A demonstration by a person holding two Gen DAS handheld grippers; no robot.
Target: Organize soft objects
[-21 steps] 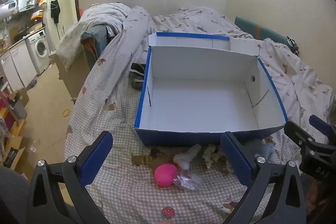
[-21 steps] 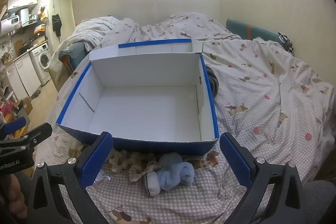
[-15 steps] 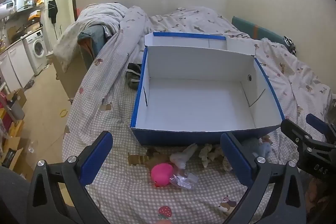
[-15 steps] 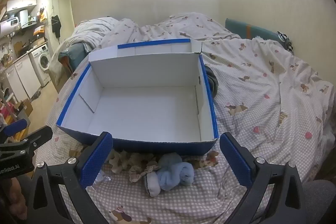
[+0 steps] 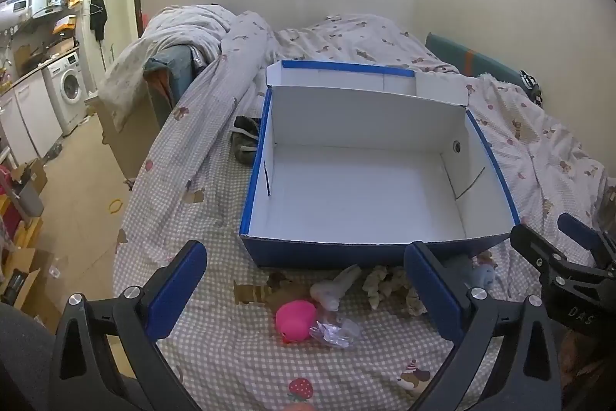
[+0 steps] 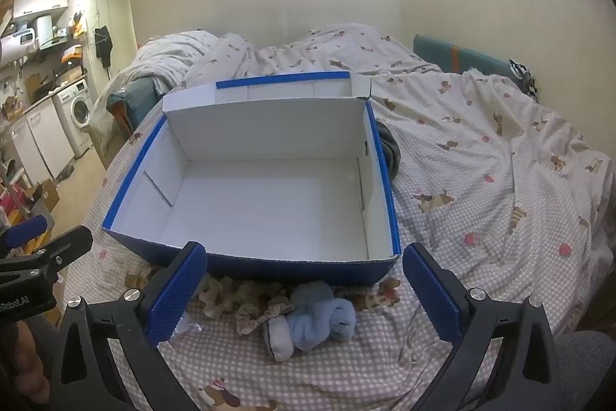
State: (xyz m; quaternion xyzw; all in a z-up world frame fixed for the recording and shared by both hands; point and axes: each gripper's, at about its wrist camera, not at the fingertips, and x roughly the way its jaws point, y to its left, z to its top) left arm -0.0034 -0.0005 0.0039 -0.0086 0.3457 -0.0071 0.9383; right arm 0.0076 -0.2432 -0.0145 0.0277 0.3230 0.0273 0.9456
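The open box (image 5: pixel 358 195) sits empty on the bed (image 6: pixel 481 180), its mouth up and its near wall facing the person, likely so the soft things can be dropped straight in. They lie in a row just below that wall: a pink toy (image 5: pixel 295 320) at six o'clock from the box in the left view, a frilly beige cloth (image 6: pixel 238 299), and blue socks (image 6: pixel 319 318). Left tongs (image 5: pixel 304 291) and right tongs (image 6: pixel 304 291) both hang tilted downward above the row, spread wide and grasping nothing.
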